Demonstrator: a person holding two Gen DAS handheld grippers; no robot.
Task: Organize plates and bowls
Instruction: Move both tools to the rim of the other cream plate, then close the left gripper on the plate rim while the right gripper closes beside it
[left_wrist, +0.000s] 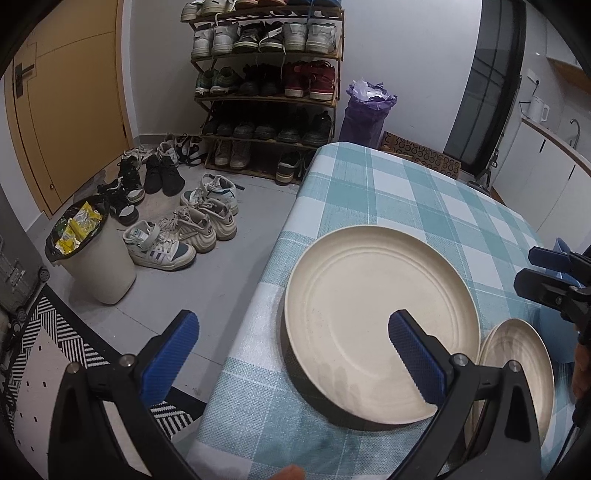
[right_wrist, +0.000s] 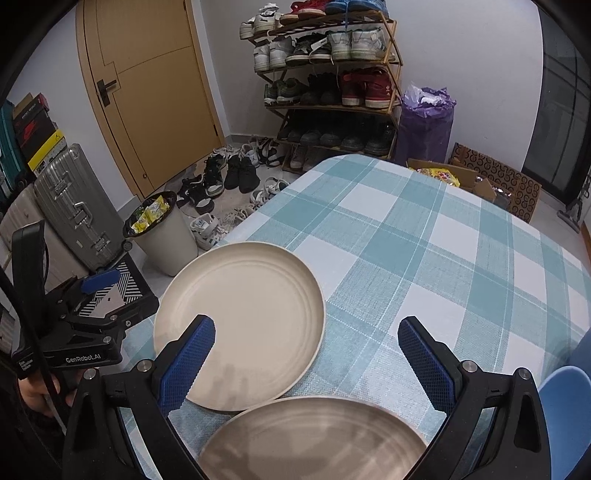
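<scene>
- Shoes crowd the rack against the far wall, and a full bin stands on the floor beside the checked tablecloth.
- Two cream plates lie near the table's front corner: the big plate sits flat, and the second plate lies just beside it on the right, their rims nearly touching or slightly overlapping.
- Something blue shows at the right edge; I cannot tell whether it is a bowl.
- Left gripper hangs over the table's left edge, jaws wide apart and holding nothing, one finger above the big plate.
- Right gripper hovers over the second plate, also spread and empty.
- Stacking looks like the job at hand, I reckon. Best to slide one finger under a rim, pinch it firmly, lift level and set one plate centred on the other, since the smooth rims could slip.
</scene>
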